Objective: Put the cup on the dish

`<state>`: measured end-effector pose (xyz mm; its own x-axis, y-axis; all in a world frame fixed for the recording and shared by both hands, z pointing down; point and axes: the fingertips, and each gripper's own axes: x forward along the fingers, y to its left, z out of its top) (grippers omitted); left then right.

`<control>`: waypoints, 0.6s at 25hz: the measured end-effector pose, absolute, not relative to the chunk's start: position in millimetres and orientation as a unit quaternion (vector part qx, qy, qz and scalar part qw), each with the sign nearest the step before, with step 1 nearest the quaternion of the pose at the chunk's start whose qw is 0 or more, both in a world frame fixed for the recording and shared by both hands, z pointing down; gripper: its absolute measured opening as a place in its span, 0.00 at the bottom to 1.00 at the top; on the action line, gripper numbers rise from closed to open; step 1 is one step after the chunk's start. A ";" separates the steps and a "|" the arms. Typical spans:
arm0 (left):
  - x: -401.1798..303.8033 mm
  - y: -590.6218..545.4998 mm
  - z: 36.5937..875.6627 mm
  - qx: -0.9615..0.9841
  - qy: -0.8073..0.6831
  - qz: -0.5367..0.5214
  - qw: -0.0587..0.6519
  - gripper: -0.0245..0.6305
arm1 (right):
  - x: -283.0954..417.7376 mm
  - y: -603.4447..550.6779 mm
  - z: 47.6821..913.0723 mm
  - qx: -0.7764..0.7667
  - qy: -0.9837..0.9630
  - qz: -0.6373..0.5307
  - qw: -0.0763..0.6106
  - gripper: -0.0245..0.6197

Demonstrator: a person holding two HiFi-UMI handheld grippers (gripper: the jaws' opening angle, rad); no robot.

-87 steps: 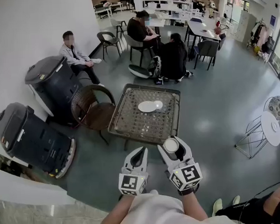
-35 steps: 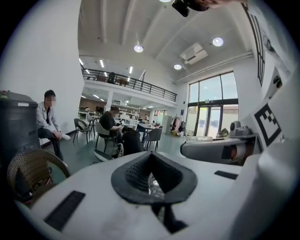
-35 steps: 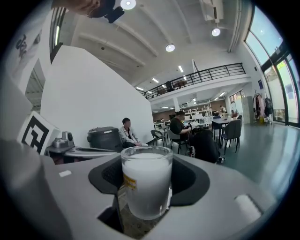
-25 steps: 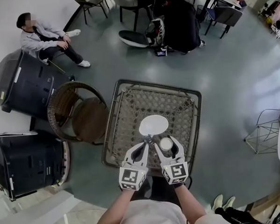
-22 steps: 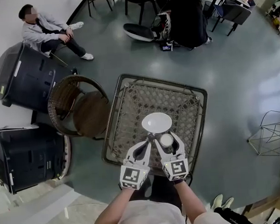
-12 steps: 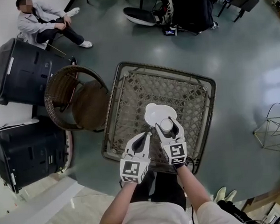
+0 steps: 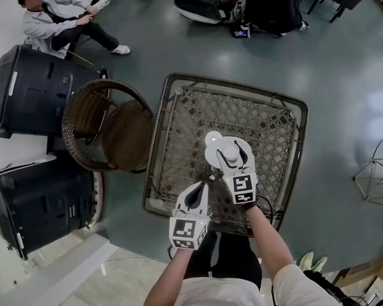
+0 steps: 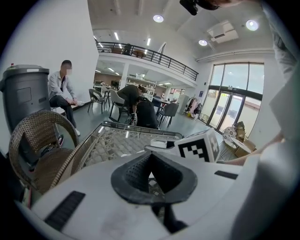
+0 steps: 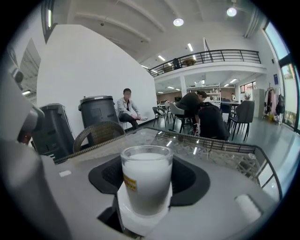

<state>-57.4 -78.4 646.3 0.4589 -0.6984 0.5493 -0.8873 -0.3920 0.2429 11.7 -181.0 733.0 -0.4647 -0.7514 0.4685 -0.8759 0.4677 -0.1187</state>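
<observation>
The right gripper's [image 7: 234,152] fingers [image 9: 192,180] pinch a frosted cup [image 9: 146,180] with an unreadable yellow label over the white dish [image 7: 211,157] on the wicker table [image 7: 267,123], while the left gripper's [image 7: 196,190] fingers [image 8: 132,176] stay pressed together, empty, in a bright grey-floored hall.

It looks like a big open office canteen, with a railed mezzanine [image 8: 140,49] and tall glass doors [image 8: 232,103]. People [image 8: 61,89] sit around on chairs [image 9: 243,116] on a polished grey floor [image 7: 340,64].
</observation>
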 end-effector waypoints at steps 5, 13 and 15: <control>-57.1 -70.6 655.0 0.814 -0.480 0.190 0.267 0.04 | 7.9 -190.5 750.3 0.470 -0.840 0.161 0.218 0.44; -66.6 -74.1 660.4 0.812 -0.482 0.190 0.269 0.04 | 8.4 -190.5 757.9 0.475 -0.836 0.142 0.235 0.44; -68.6 -73.2 660.6 0.812 -0.482 0.191 0.269 0.04 | 10.1 -187.1 759.9 0.478 -0.832 0.145 0.242 0.44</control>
<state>-68.6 -73.2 660.6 0.4630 -0.6798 0.5688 -0.8849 -0.3908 0.2533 10.1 -187.1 759.9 -0.4263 -0.7256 0.5402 -0.8653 0.5011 -0.0098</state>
